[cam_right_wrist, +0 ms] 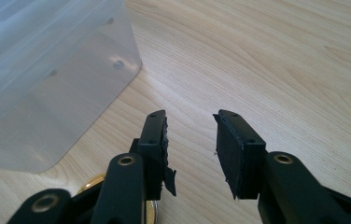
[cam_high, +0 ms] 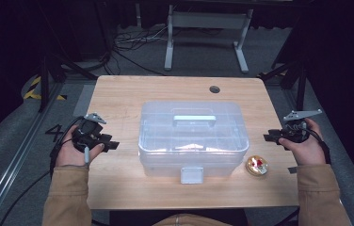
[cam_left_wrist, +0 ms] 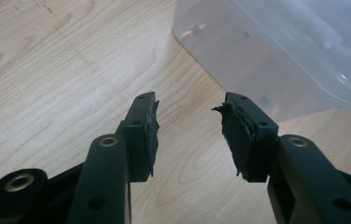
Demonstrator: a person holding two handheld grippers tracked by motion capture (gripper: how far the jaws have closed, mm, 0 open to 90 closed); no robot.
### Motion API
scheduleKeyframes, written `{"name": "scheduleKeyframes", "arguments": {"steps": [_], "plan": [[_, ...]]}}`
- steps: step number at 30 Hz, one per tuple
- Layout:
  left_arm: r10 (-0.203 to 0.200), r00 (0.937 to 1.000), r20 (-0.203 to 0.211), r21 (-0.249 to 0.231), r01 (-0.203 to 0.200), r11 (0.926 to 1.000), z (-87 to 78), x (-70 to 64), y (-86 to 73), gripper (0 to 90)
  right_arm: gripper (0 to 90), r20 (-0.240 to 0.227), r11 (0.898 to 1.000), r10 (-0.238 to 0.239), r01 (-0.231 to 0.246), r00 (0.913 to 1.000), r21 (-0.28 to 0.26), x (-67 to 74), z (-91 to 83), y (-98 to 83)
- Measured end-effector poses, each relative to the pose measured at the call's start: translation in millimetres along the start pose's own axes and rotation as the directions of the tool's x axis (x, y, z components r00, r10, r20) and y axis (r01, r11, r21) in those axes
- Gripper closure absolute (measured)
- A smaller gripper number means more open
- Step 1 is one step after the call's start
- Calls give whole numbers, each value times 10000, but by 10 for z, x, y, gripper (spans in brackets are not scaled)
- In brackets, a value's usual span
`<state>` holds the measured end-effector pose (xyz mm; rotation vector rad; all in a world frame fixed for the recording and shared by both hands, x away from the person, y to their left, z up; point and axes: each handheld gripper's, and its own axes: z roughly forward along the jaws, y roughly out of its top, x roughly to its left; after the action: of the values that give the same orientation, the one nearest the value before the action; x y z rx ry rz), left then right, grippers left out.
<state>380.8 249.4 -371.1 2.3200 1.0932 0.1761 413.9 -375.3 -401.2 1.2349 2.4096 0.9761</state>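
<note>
- Squarely at the middle of a light wooden table [cam_high: 118, 94] sits a clear plastic storage box [cam_high: 193, 136], its lid on, a handle [cam_high: 194, 118] lying flat across the top and a latch [cam_high: 191, 174] hanging at the front edge nearest the person.
- Just to the right of the box's front corner, on the bare wood, lies a small round gold-rimmed object with red and white inside [cam_high: 256, 165], apart from the box wall.
- At the table's left edge, the left gripper [cam_high: 110, 145] points inward toward the box, held in a hand with a tan sleeve; its fingers [cam_left_wrist: 143, 135] stand spread with nothing between them, over bare wood, the box's rounded corner [cam_left_wrist: 276, 51] near ahead and to the right in the left gripper view.
- Opposite, at the right edge, the right gripper [cam_high: 270, 137] faces the box's other end, clear of it; its fingers [cam_right_wrist: 239, 154] are likewise spread and hold nothing.
- In the right gripper view, the box's wall [cam_right_wrist: 47, 88] rises at the left, and a gold edge of the round object [cam_right_wrist: 92, 183] peeks out beside the left finger.
- Both grippers hover short of the box, touching neither it nor the round object.
</note>
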Motion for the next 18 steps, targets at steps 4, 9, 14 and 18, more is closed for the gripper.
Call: {"name": "scheduleKeyframes", "arguments": {"steps": [4,9,14,18], "plan": [[17,10000,33,10,-17,10000,7,-9,4,549,629,25,10000,30,-30,10000,-80,2,-9,0],[15,9998,202,-253,-10,9997,-57,-27,24,554,628,16,10000,47,-47,10000,-67,3,0,1],[279,9987,427,-549,-255,9982,-142,-102,121,557,623,-3,9999,141,-141,9999,-56,-4,-2,-10],[559,9970,532,-745,-518,9959,-256,-182,231,558,619,-5,9999,142,-142,9999,-39,-5,-6,-18]]}}
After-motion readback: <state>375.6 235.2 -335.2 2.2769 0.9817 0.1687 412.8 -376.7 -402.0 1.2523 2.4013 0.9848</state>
